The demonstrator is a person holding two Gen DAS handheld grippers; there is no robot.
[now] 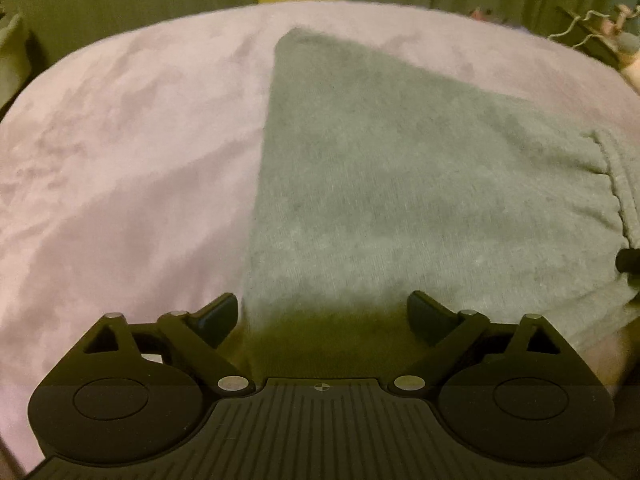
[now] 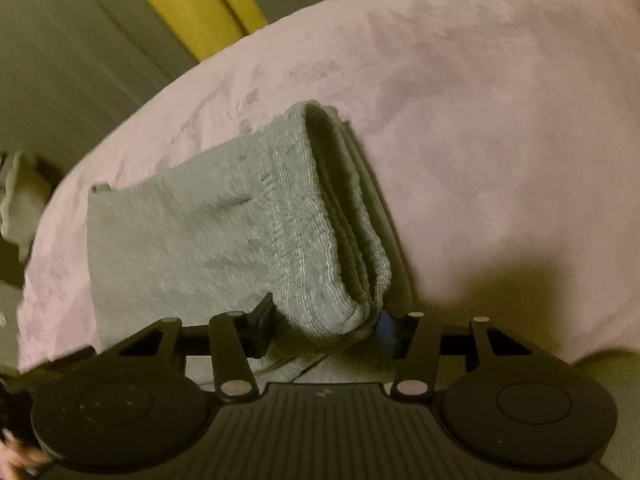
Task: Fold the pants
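Pants (image 1: 380,184): grey, folded, lying on the pink blanket (image 1: 120,140).
Left gripper (image 1: 322,312): jaws wide, empty, at the pants' near edge.
Right gripper (image 2: 324,328): jaws clamped on the ribbed waistband (image 2: 320,240), its folded layers between them.

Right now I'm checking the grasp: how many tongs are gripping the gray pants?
1. The right tongs are shut on the ribbed end of the pants. The left tongs are open above the cloth, holding nothing.
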